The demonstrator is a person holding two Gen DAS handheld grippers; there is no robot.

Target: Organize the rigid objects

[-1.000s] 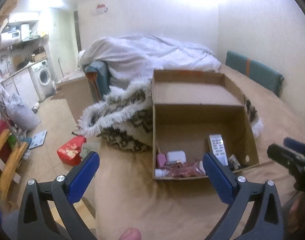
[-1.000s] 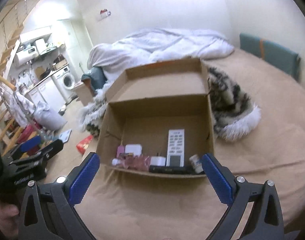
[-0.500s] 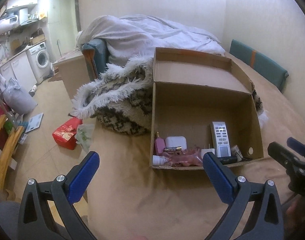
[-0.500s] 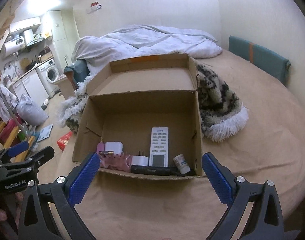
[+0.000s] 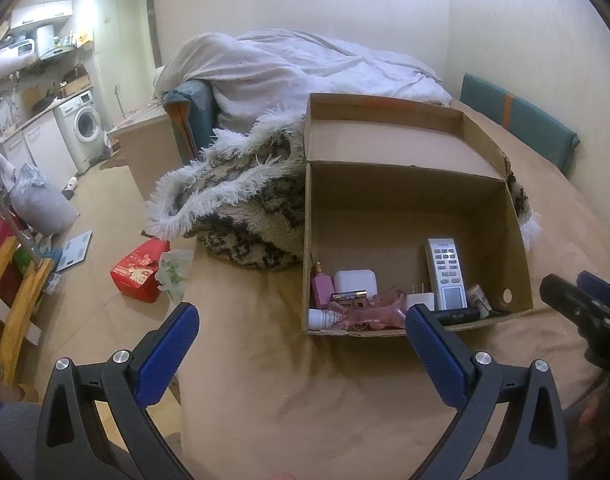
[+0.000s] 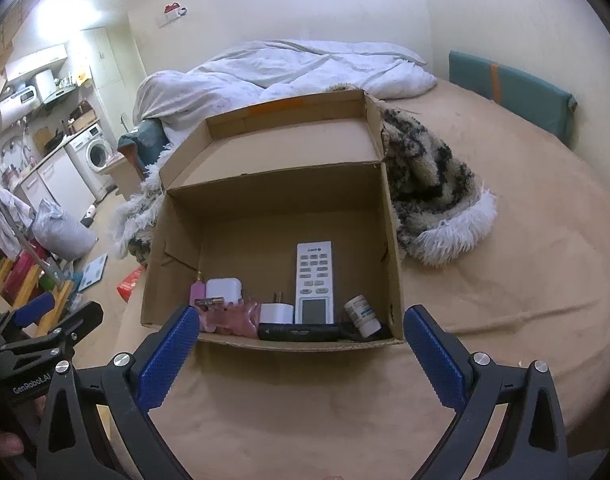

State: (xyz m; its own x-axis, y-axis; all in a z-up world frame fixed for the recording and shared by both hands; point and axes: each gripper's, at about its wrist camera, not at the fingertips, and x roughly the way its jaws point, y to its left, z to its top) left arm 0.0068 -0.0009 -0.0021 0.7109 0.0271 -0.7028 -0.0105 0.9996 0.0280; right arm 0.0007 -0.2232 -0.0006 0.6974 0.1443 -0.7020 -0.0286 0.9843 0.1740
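An open cardboard box (image 6: 393, 240) lies on the tan bed, also in the left wrist view (image 5: 513, 240). Along its near wall lie a white remote (image 6: 313, 276) (image 5: 445, 272), a white charger (image 6: 224, 290), a pink bottle (image 6: 198, 291), a pink clear item (image 6: 233, 320), a white plug (image 6: 277, 312), a black bar (image 6: 299, 332) and a small white bottle (image 6: 361, 314). My right gripper (image 6: 299, 344) is open and empty just before the box. My left gripper (image 5: 299, 344) is open and empty, left of the box front.
A furry patterned blanket (image 6: 433, 196) lies against the box's sides and back. A white duvet (image 5: 289, 68) is heaped behind. The bed edge drops to the floor at left, with a red box (image 5: 139, 272) and a washing machine (image 5: 85, 128) beyond.
Both grippers have moved closer to the box and sit slightly higher, so the box looks larger and more of its inside shows. Both stay open. The box contents have not moved.
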